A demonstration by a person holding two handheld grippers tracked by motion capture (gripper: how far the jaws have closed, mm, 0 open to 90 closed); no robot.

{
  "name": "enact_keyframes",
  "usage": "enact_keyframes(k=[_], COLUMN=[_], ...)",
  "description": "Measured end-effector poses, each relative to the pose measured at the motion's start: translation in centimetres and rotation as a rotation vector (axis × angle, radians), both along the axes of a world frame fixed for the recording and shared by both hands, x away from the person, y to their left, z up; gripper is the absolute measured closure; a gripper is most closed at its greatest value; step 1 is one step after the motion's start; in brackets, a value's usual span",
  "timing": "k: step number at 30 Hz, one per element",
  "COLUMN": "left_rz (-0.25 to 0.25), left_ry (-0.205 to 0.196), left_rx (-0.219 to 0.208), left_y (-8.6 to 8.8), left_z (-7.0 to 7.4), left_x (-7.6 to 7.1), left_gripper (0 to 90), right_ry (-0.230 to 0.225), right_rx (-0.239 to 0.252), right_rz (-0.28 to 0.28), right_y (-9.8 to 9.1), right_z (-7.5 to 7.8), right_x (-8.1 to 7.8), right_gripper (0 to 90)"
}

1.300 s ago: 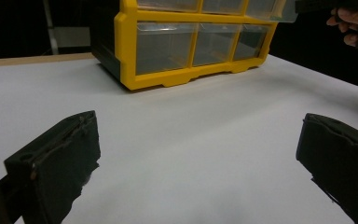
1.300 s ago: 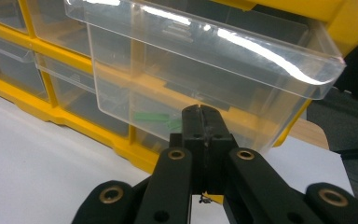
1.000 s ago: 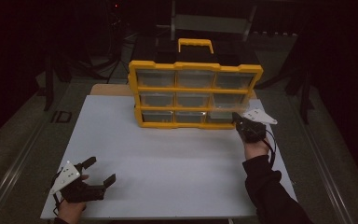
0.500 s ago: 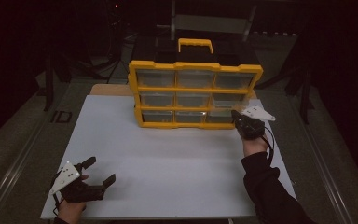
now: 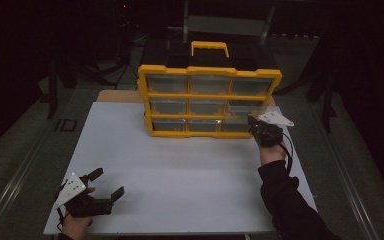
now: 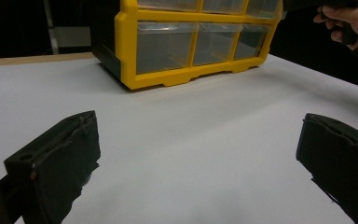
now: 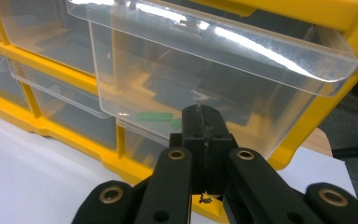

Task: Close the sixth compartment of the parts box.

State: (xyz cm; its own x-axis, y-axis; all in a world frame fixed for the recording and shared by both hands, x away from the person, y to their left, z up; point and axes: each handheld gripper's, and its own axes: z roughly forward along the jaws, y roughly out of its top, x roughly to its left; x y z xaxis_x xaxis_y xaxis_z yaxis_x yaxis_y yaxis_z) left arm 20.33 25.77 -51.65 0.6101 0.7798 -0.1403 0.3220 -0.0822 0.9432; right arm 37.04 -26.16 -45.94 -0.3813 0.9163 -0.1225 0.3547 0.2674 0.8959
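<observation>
A yellow drawer cabinet (image 5: 210, 93) with clear plastic drawers and a handle on top stands at the back of the white tabletop (image 5: 180, 165). Its middle-right drawer (image 5: 247, 106) sticks out a little. My right gripper (image 5: 252, 121) is shut, its tips against the lower front of that clear drawer (image 7: 205, 70), with nothing seen between the jaws. A small green piece (image 7: 154, 116) lies inside the drawer. My left gripper (image 5: 108, 182) rests open near the table's front left corner. In the left gripper view its jaws (image 6: 200, 154) stand wide apart and hold nothing, facing the cabinet (image 6: 126, 56).
The white top lies bare between the cabinet and the front edge. The surroundings are dark, with stands and a second table behind the cabinet. A cable trails from the right gripper along the person's dark sleeve (image 5: 285, 200).
The right gripper has edged slightly left along the cabinet's front. The left gripper has stayed where it was.
</observation>
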Motion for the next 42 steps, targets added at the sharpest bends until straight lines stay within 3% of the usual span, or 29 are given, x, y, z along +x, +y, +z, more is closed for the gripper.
enact_keyframes(k=[42], left_rz=[-0.005], left_ry=[-0.001], left_rx=[0.0], left_y=[0.0], left_z=[-0.1], left_x=[0.0], left_gripper=[0.0], right_ry=[0.006], right_rx=[0.0], right_rz=[-0.021], right_y=[1.0], right_z=[0.2], right_x=[2.8], right_gripper=[90.0])
